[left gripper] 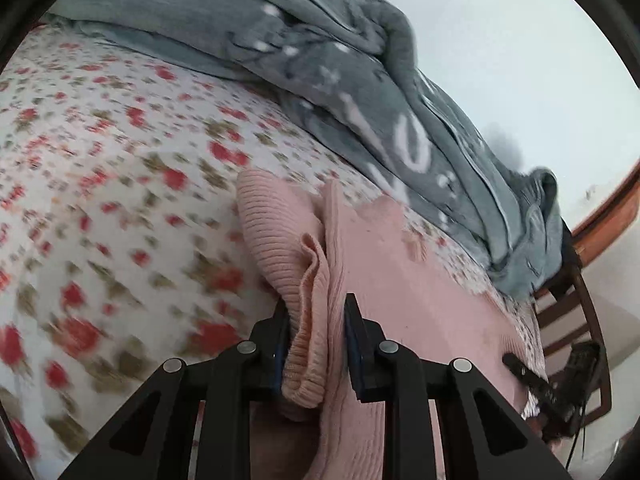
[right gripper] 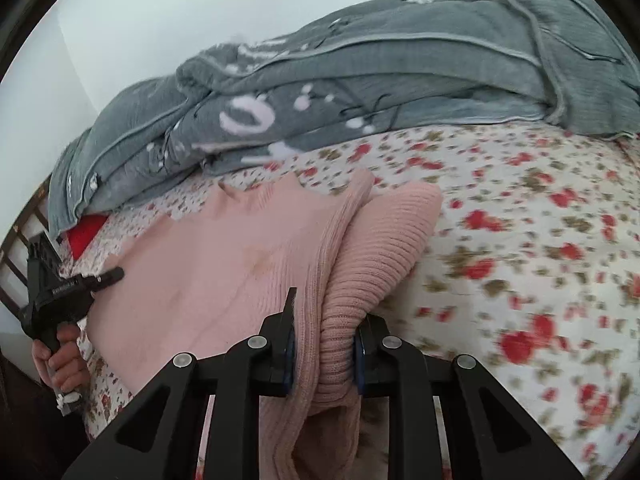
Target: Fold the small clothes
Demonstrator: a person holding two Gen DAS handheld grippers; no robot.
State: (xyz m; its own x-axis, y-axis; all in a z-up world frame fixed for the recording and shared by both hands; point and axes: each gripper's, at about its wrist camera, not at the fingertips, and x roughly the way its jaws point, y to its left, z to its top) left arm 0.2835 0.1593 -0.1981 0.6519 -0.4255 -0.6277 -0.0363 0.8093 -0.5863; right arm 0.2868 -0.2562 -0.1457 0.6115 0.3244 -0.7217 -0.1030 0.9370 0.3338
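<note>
The pink knit sweater (right gripper: 224, 264) lies on the floral bed sheet (right gripper: 520, 220), stretching away toward the grey blanket (right gripper: 360, 72). The left gripper (left gripper: 316, 344) and right gripper (right gripper: 326, 352) each clamp a near ribbed corner, equally close, so the fold likely goes forward.

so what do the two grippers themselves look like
Both are matte black plastic. The left gripper and right gripper have angular linkage arms with triangular cutouts, round silver pivot pins and blue pads lining the jaws. No sleeve shows in either view.
</note>
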